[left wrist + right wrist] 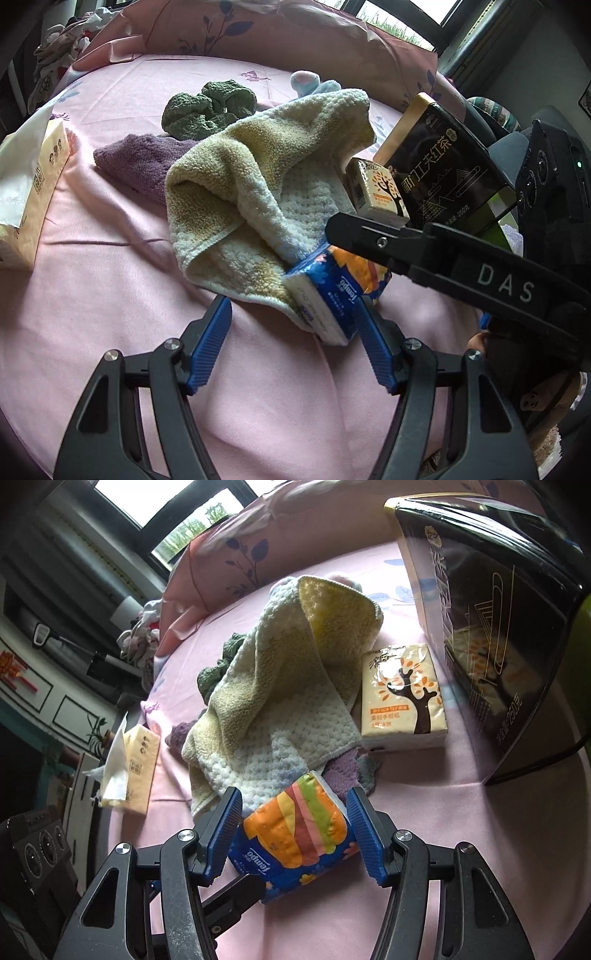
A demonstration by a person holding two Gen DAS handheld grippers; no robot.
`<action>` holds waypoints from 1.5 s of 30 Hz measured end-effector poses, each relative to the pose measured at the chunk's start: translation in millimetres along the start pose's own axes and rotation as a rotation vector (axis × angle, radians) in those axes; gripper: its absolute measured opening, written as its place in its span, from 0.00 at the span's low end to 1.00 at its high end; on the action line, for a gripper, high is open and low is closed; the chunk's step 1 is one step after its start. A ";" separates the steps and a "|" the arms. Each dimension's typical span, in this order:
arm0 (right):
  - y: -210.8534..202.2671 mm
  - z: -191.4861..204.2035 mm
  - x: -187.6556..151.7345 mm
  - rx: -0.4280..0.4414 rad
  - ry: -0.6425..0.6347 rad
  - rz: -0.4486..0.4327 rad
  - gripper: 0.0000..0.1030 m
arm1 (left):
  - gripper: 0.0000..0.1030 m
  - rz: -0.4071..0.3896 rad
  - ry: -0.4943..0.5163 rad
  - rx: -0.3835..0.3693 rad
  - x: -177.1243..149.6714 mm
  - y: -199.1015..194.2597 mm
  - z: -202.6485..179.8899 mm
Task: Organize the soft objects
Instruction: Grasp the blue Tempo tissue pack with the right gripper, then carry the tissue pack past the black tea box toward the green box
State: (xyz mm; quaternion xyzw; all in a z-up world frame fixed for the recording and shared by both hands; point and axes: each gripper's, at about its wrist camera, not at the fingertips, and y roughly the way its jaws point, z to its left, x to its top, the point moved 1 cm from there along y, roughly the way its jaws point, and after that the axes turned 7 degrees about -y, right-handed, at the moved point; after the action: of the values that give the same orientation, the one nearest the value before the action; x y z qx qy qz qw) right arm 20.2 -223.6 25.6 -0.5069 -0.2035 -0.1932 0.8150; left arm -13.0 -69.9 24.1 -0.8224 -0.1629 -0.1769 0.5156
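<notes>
Blue-wrapped tissue pack (295, 834) on the bed (461, 849) — right gripper (293, 834) jaws pinching it, left gripper (291, 347) jaws spread beside; yellow towel (266, 177), other cloths still heaped — sorting barely begun.

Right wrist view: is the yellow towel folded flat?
No, the yellow towel lies crumpled in a heap, draped over the purple cloth.

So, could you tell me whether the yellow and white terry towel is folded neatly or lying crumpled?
Crumpled: the yellow and white terry towel lies bunched in loose, uneven folds.
</notes>
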 end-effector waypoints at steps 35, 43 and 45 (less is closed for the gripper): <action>-27.7 6.6 -15.1 0.025 -0.057 -0.045 0.60 | 0.44 -0.071 0.063 -0.026 -2.3 -5.1 -36.9; -45.7 10.3 -15.0 0.020 -0.081 -0.114 0.60 | 0.44 -0.132 0.097 -0.039 -3.2 -15.0 -47.0; -49.6 11.4 -14.8 0.018 -0.087 -0.130 0.60 | 0.44 -0.149 0.103 -0.043 -3.3 -17.8 -48.8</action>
State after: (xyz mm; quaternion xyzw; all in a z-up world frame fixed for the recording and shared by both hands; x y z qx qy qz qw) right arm -19.6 -232.0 59.4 -0.4934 -0.2727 -0.2218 0.7956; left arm -30.0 -107.0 56.5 -0.8087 -0.1929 -0.2606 0.4908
